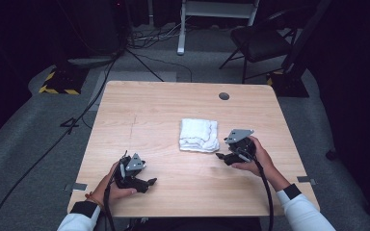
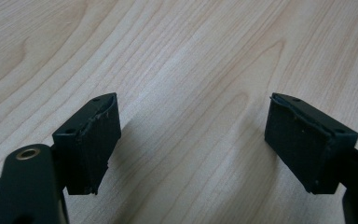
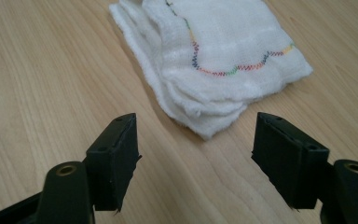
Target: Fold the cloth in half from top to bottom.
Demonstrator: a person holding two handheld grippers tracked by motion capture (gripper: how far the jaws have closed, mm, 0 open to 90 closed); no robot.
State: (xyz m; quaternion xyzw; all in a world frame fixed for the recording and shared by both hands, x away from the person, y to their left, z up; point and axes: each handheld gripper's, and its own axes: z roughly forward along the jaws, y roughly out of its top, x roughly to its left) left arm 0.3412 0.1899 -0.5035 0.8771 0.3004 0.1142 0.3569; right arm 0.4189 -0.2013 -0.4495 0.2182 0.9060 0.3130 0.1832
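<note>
A folded white cloth (image 3: 214, 60), soft and loosely woven with a wavy rainbow-stitched seam, lies in layered plies on the pale wood-grain table (image 1: 149, 120). The right gripper (image 3: 193, 154) sits just beside its corner, jaws spread and empty; the left gripper (image 2: 191, 144), well apart, is spread over bare wood.

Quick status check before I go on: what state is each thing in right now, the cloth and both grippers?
White cloth: folded in layers, lying flat on the table, not gripped or touched.
Right gripper: open, empty, jaws aimed at the cloth's near corner, just short of it.
Left gripper: open, empty, low over bare wood, away from the cloth.
</note>
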